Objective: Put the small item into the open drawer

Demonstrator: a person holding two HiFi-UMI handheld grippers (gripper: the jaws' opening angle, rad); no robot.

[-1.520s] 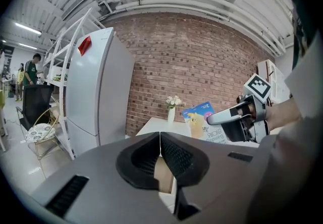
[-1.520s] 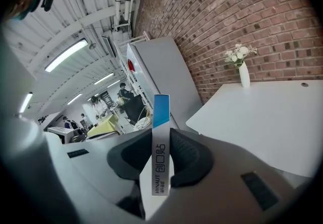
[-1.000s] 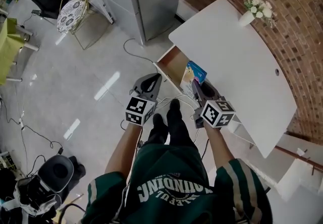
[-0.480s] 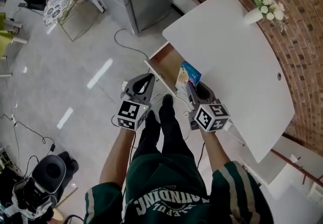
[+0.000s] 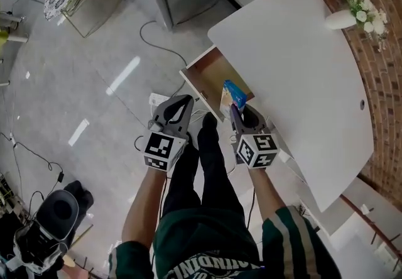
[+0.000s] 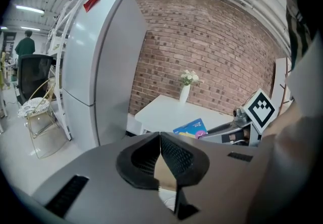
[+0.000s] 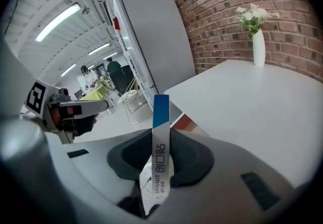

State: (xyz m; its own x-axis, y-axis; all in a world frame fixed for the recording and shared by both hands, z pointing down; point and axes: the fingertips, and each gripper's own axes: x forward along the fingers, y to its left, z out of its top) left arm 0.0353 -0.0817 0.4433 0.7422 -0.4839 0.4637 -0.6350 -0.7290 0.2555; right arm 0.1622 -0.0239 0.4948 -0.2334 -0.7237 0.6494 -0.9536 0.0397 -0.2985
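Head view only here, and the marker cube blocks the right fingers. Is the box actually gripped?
Observer: Yes. The right gripper view shows the right gripper with its fingers pressed on the box, held edge-on and upright.
Operator: Left gripper carrying anything?
Observer: No. The left gripper has its fingers meeting at the tips, with nothing between them.
Operator: Any label on the box edge?
Observer: Yes, dark print runs along its white narrow side, below a blue band at the far end.
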